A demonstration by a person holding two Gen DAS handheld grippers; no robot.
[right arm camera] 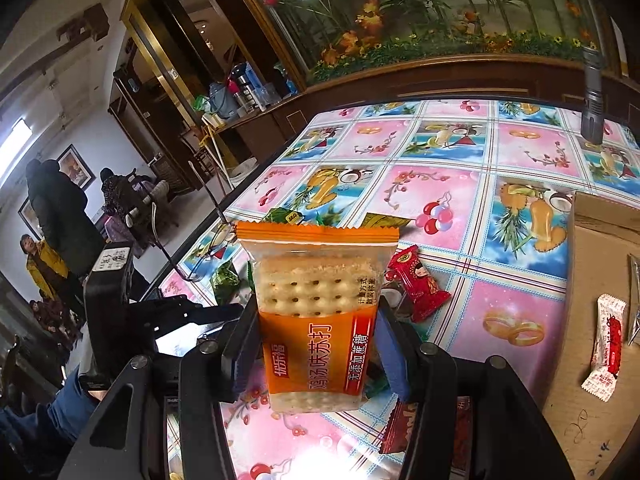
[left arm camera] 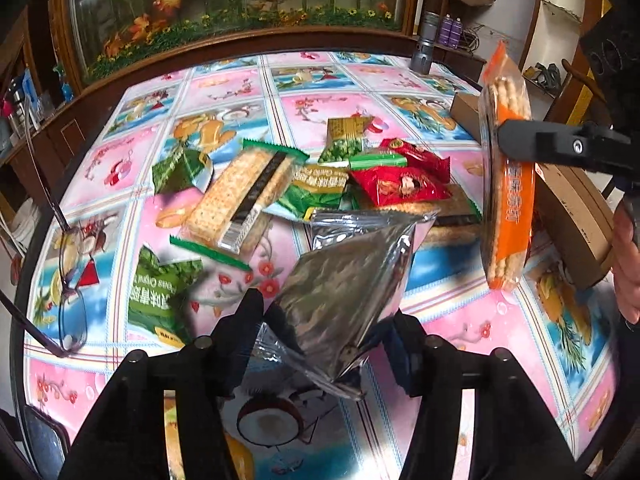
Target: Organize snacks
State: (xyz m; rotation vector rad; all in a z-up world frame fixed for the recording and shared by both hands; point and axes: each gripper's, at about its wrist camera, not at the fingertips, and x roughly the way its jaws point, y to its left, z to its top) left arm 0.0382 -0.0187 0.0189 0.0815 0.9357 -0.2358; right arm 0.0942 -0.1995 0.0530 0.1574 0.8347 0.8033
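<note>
Tablecloth (left arm camera: 320,80), snack pile (left arm camera: 320,184), gripped crackers (right arm camera: 316,320)

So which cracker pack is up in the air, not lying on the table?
The orange cracker pack, pinched upright between the right gripper's fingers. The green-edged cracker pack lies flat in the pile on the table.

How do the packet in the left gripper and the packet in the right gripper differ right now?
The silver foil packet is opaque and shiny; the orange cracker packet has a clear window showing crackers. The silver foil packet hangs tilted and blurred between the left gripper fingers, its grip unclear; the orange cracker packet stands upright, clamped squarely by the right gripper. The foil one looks crumpled, the orange one flat and tidy. Both are off the table.
</note>
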